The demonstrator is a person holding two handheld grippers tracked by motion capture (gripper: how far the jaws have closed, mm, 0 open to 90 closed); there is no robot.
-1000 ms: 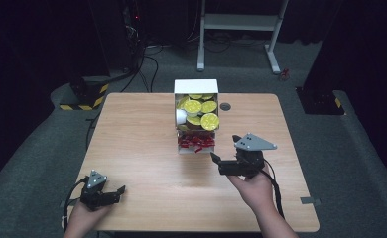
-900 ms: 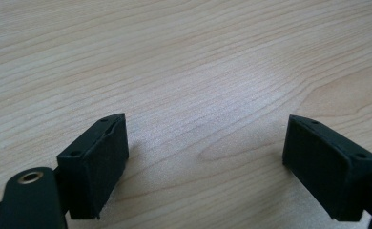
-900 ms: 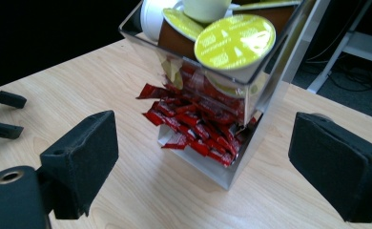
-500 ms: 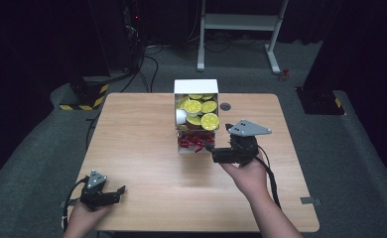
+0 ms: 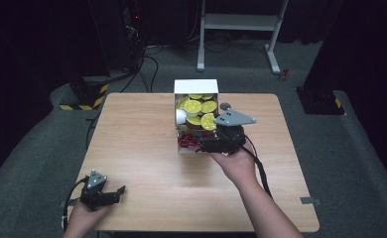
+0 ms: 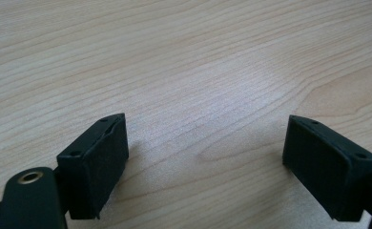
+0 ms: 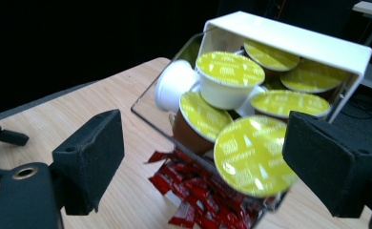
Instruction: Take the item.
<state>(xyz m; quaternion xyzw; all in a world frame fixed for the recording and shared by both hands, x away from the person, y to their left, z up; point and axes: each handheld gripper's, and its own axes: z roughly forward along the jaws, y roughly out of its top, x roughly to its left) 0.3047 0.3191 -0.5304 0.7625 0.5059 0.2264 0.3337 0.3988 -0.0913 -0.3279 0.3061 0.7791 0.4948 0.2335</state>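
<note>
My right gripper (image 7: 201, 167) jaws spread wide, empty, framing nearest yellow-lidded pod (image 7: 253, 155) in the clear rack (image 5: 196, 116) mid-frame; looks like approach step, next I'd close on that pod. Left gripper (image 6: 208, 167) open, empty, lower left on table (image 5: 142, 148)

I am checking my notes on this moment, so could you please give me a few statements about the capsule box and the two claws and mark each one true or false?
1. The right claw is open in front of the box. True.
2. The capsules have blue lids. False: the lids are yellow-green.
3. The left claw is shut on a capsule. False: its jaws stand apart over bare table.
4. Red sachets lie in the box's lower part, below the capsules. True.
5. The left claw sits near the table's front left corner in the high view. True.
</note>
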